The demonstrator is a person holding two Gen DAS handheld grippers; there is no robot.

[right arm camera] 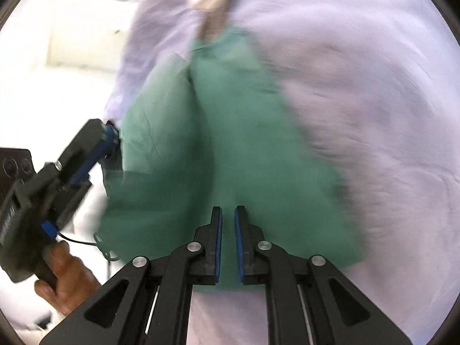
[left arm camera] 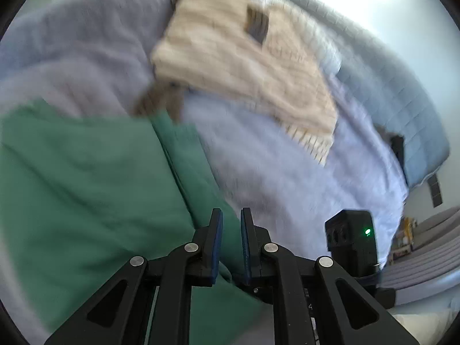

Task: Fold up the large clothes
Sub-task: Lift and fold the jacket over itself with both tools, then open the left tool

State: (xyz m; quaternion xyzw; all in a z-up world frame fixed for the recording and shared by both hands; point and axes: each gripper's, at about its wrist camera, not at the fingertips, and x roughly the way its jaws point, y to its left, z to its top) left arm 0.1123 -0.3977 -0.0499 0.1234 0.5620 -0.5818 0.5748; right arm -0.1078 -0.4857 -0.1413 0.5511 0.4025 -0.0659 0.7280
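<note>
The green cotton garment (right arm camera: 218,149) runs lengthwise toward twelve o'clock from the right gripper (right arm camera: 228,215), whose fingers stand narrow and seemingly empty. At nine o'clock the left gripper (right arm camera: 110,141) touches its edge; grip unclear.

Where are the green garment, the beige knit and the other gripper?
green garment (left arm camera: 86,189): left wrist view, on its broad flat panel.
beige knit (left arm camera: 230,66): left wrist view, middle of the ribbed fabric.
left gripper (right arm camera: 110,139): right wrist view, at its fingertips on the garment's edge.
</note>
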